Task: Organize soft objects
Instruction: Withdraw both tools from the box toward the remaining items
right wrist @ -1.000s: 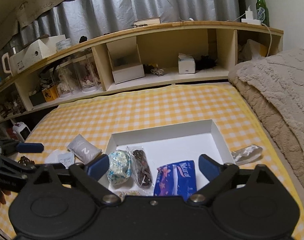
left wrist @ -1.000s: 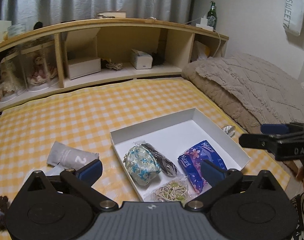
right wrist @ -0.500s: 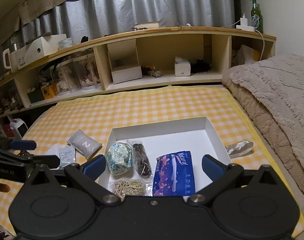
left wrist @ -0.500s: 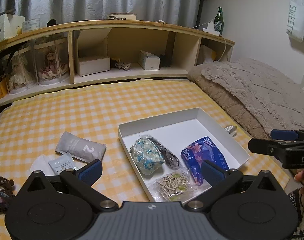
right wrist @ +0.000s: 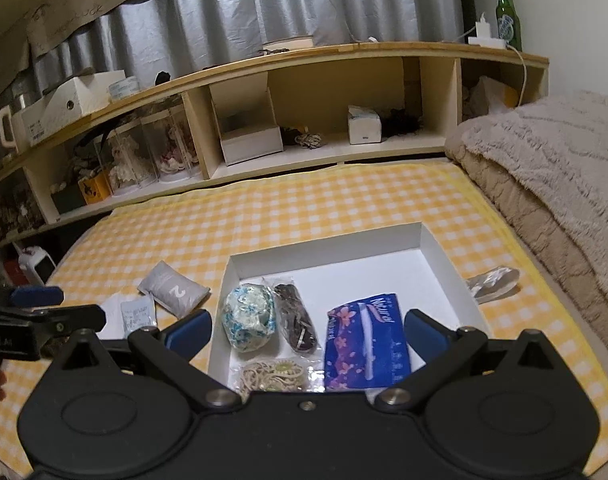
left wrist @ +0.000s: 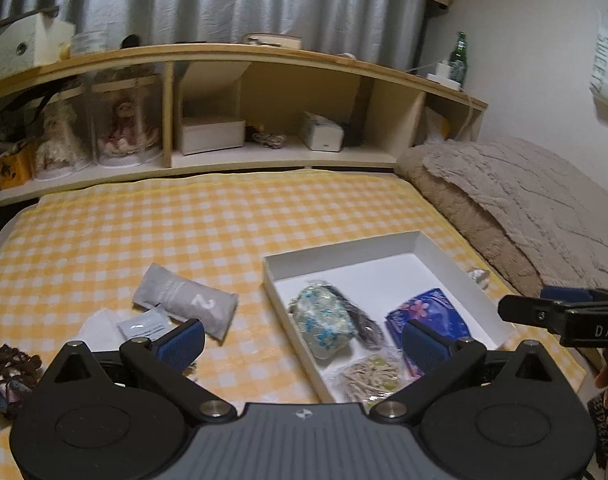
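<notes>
A white box [left wrist: 344, 252] [right wrist: 324, 246] lies on the yellow checked bed. Inside it are a floral pouch [left wrist: 324, 320] [right wrist: 249, 318], a dark bagged item [right wrist: 297, 322], a blue tissue pack [left wrist: 432, 316] [right wrist: 364, 344] and a bag of beige bands [left wrist: 368, 374] [right wrist: 269, 374]. Left of the box lie a grey pouch marked 2 [left wrist: 185, 300] [right wrist: 173, 290], a small white sachet [left wrist: 141, 326] [right wrist: 137, 314] and a brown bundle [left wrist: 9, 376]. My left gripper [left wrist: 304, 338] hovers open and empty over the box's left wall. My right gripper [right wrist: 308, 330] hovers open and empty over the box's near end.
A wooden shelf [left wrist: 239, 160] [right wrist: 344, 152] with boxes and doll cases runs along the bed's far side. A beige blanket [left wrist: 524, 208] [right wrist: 552, 168] is piled on the right. A clear wrapper [right wrist: 492, 282] lies just right of the box.
Both grippers have pulled back and risen, so the box and the loose items on its left show more fully. Nothing on the bed has moved.
</notes>
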